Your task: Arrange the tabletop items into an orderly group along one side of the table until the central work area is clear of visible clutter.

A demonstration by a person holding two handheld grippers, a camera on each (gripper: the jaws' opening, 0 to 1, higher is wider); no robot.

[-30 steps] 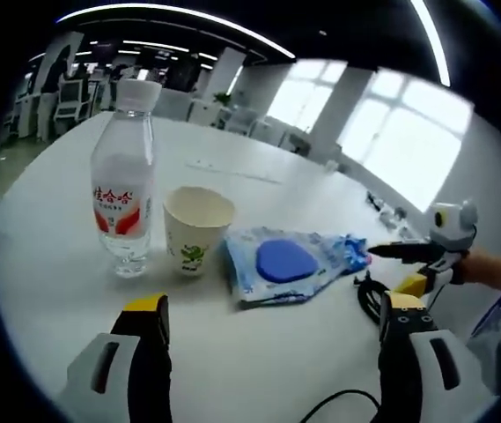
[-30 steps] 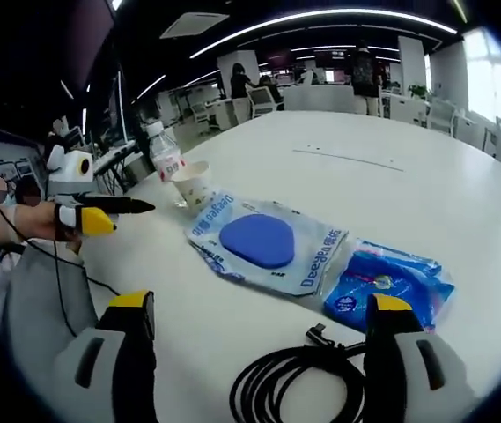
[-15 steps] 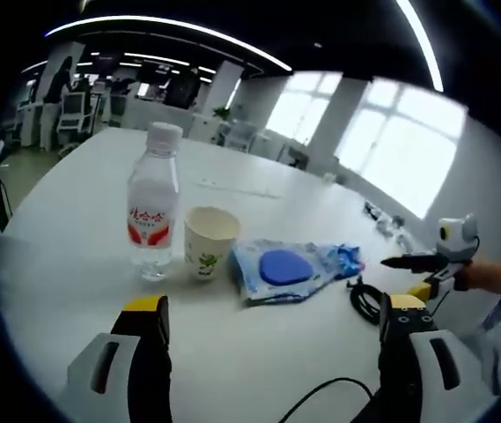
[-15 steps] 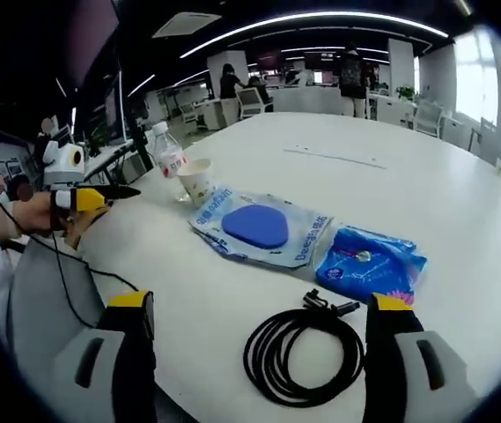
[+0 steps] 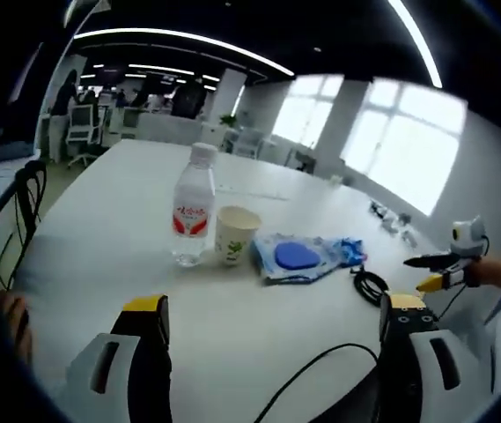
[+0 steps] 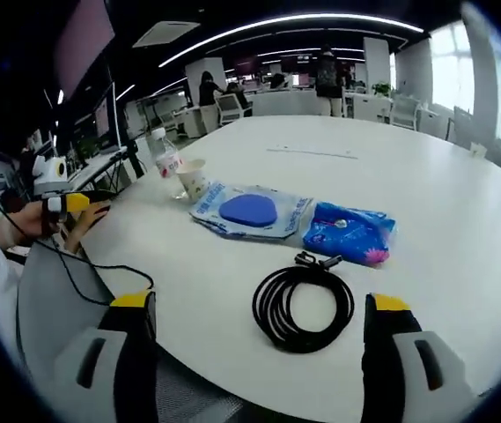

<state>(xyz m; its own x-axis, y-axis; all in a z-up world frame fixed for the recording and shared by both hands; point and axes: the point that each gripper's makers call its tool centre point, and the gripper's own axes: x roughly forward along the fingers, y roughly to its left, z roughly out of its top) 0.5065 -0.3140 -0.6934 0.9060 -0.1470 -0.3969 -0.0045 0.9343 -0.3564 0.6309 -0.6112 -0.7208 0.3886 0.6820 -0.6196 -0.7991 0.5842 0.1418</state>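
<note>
Office chairs — bright windows

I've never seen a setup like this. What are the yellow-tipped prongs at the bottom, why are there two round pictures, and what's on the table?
No robot here: a person holds a handheld gripper in each hand, each carrying a fisheye camera, so you get one round picture per gripper. The left gripper and the right gripper show their own yellow-tipped fingers spread apart, holding nothing. On the white table stand a water bottle and a paper cup side by side. Next to them lie a clear packet with a blue pad, a blue packet and a coiled black cable. Each view also catches the other gripper in the person's hand.
</note>
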